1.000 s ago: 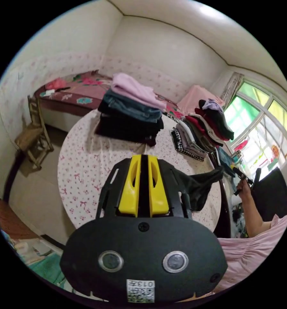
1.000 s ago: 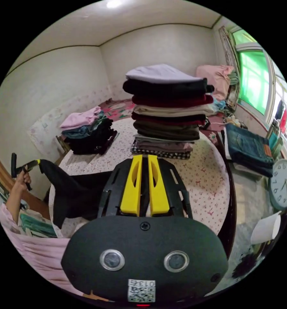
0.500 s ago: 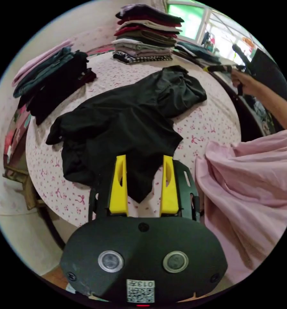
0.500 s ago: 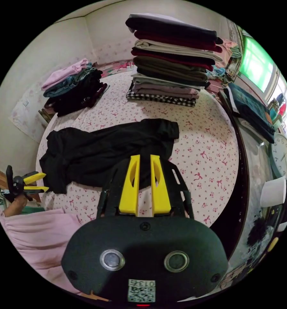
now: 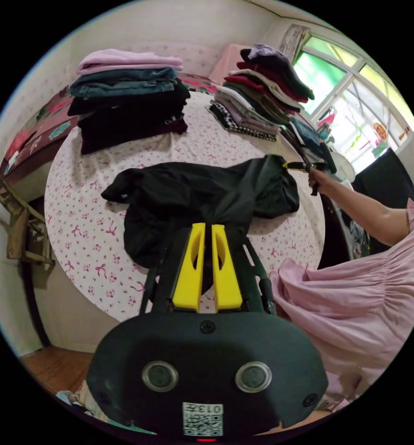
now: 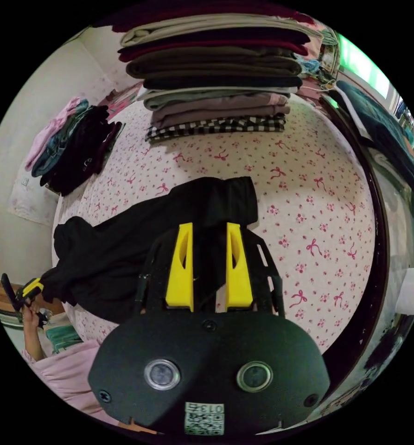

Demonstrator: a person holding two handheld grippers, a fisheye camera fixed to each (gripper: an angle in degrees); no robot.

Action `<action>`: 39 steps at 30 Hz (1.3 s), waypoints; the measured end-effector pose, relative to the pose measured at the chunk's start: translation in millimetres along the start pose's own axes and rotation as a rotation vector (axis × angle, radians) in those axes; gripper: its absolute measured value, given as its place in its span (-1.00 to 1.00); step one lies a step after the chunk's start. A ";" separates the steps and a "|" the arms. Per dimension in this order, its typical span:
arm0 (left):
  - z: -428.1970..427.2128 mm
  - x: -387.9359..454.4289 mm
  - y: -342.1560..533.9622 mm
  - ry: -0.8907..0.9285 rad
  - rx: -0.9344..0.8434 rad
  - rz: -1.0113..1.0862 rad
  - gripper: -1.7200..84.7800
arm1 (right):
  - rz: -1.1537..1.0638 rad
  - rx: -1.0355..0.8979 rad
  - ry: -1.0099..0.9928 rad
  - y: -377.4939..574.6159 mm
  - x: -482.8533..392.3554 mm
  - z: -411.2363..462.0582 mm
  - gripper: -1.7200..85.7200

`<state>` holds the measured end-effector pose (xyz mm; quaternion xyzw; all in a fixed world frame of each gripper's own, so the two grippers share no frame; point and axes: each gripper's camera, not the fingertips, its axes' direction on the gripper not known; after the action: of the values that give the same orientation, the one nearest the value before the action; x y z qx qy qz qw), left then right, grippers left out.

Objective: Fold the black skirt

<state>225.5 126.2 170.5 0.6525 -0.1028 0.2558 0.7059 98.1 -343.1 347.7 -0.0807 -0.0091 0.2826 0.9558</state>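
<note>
Black fabric, the black skirt (image 5: 202, 197), lies crumpled on the round table (image 5: 91, 232), between me and the two stacks of folded clothes (image 6: 218, 74) at the table's far side. My left gripper (image 5: 206, 232) has its yellow jaws nearly together with a gathered bunch of the skirt's near edge pinched between them, so I read it as clamped on the cloth. My right gripper (image 6: 209, 232) sits over the skirt's other end, beside the taller stack, jaws parted with cloth lying between them; it grips nothing that I can see.

The risk, as I judge it, is lifting now: with one end pinched in a wad and the other loose, the skirt would twist and bunch instead of spreading flat, and a wide pull toward the stacks could drag the hem into the checked garment (image 6: 216, 126) at the bottom.

Half a second ago my left jaws stood wide apart over the hem; now they have closed on it. The right jaws were closer together then and have since opened.
</note>
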 end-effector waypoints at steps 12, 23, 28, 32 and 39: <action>-90.0 -55.5 41.6 0.058 0.099 0.046 -0.96 | -0.189 0.283 -0.233 31.3 -4.1 -148.2 -0.95; -176.2 -125.3 54.0 0.117 0.488 -0.142 -0.97 | -0.294 0.416 -0.243 83.2 -12.3 -298.9 -0.95; -288.3 -90.5 20.3 -0.054 0.791 -0.033 -0.97 | -0.447 0.658 -0.156 82.0 -71.2 -392.6 -0.95; -409.9 -31.4 45.8 -0.162 1.136 0.097 -0.97 | -0.561 0.922 -0.089 116.8 -105.1 -486.1 -0.95; -446.7 25.9 136.7 -0.154 1.188 0.306 -0.96 | -0.584 1.064 -0.114 241.5 -88.1 -554.8 -0.95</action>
<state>95.5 569.4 244.7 0.9285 -0.0862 0.3199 0.1677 -71.0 -273.7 -235.8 0.4289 0.0603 -0.0216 0.9011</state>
